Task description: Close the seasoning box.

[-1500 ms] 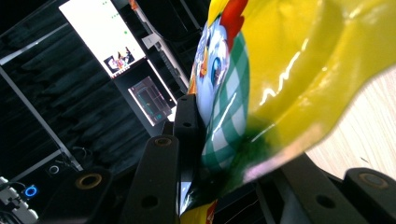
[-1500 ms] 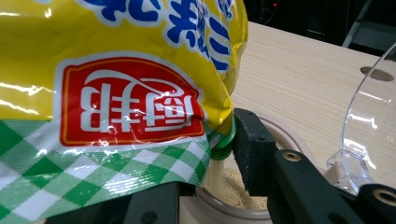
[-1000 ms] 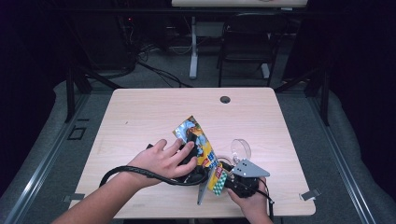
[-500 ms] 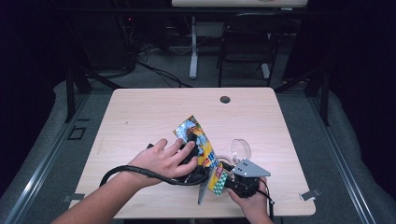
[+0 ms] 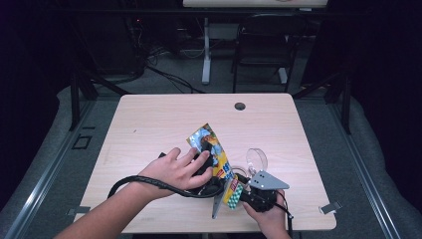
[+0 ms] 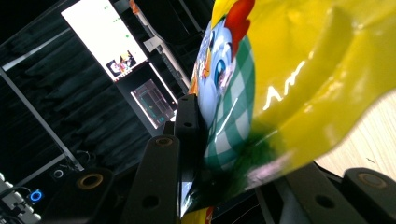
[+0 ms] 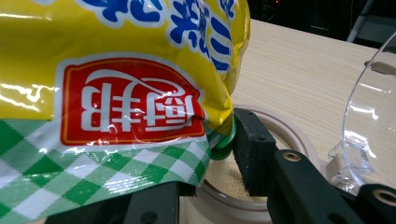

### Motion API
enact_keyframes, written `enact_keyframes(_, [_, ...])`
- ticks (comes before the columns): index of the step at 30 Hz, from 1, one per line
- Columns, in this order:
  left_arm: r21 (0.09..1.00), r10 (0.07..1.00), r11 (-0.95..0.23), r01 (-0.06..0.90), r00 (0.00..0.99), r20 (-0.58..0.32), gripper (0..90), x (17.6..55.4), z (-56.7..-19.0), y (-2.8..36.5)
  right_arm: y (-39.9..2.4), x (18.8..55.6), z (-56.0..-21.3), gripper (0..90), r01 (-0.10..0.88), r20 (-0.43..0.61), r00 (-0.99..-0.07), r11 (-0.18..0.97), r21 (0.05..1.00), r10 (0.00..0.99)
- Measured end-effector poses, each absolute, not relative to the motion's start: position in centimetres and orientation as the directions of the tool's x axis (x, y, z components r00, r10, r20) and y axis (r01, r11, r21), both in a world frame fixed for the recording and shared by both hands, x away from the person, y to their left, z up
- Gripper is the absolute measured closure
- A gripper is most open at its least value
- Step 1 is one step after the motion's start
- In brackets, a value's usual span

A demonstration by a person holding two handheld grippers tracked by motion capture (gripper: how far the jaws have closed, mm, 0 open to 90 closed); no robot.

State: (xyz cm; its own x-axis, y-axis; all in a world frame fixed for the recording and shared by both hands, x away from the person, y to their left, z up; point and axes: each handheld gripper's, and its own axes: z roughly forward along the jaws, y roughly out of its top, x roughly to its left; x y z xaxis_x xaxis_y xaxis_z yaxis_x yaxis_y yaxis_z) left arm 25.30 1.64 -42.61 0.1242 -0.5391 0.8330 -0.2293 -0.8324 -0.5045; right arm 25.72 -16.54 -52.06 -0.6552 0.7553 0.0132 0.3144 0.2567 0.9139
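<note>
A yellow seasoning bag (image 5: 209, 144) with green checks and a cartoon chicken is held up over the table's front between both grippers. My left gripper (image 5: 205, 172), under the person's left hand, is shut on the bag (image 6: 289, 70), one pad pressed against its printed side. My right gripper (image 5: 241, 193), under its grey plate, grips the bag's lower end (image 7: 116, 70). There its pad (image 7: 250, 149) presses on the green cap (image 7: 223, 142). Below the cap stands a round beige pot (image 7: 292, 133) with pale powder in it.
A clear hinged lid (image 5: 256, 158) stands upright beside the pot, close on my right gripper's far side. A black cable (image 5: 149, 181) loops over the left wrist. A dark cable port (image 5: 240, 106) sits near the table's far edge. Chairs and desk legs stand beyond.
</note>
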Motion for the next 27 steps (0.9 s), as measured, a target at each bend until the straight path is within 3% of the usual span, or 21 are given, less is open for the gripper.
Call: enact_keyframes(27, [-0.519, -0.552, -0.824, -0.227, 0.116, 0.826, 78.0, 25.29, -42.51, 1.33, -16.68, 25.76, -52.04, 71.2, 0.316, 0.013, -0.651, 0.256, 0.913, 0.759])
